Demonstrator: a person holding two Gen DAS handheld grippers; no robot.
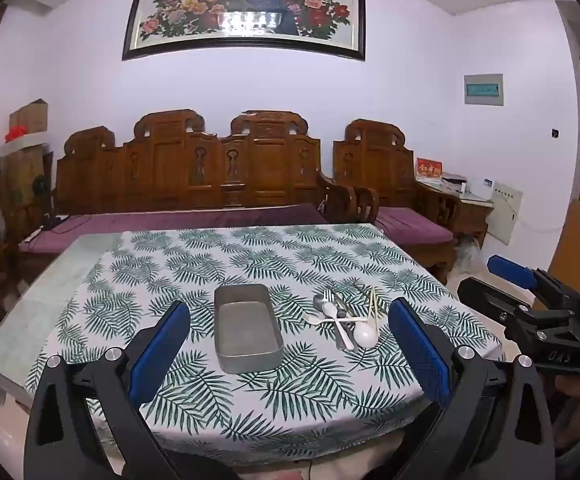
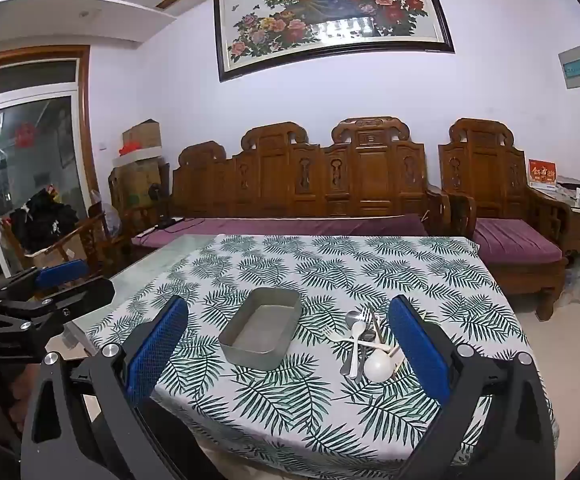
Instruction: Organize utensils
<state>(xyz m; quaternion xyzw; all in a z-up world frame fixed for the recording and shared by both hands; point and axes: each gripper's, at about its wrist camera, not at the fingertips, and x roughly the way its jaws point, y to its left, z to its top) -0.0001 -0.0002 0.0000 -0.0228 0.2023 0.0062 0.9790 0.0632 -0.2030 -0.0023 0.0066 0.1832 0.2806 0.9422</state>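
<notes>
Utensils: a heap of spoons, forks and chopsticks (image 1: 345, 318) lay on the leaf-print tablecloth (image 1: 194, 264).
Tray: the metal tray (image 1: 246, 328) sat just left of them.
Left gripper (image 1: 290, 354): jaws wide apart, holding nothing.
Right gripper (image 2: 288, 354): likewise spread wide, gripping nothing.

A table (image 1: 30, 320) with a pale, glassy top, most of it covered by a white cloth (image 1: 210, 256) printed with green fern leaves. On the cloth sits an empty grey metal tray (image 1: 246, 330). Just to its right lies a small heap of cutlery (image 1: 343, 318): metal spoons and forks, a white plastic spoon and pale chopsticks, crossing one another.
</notes>
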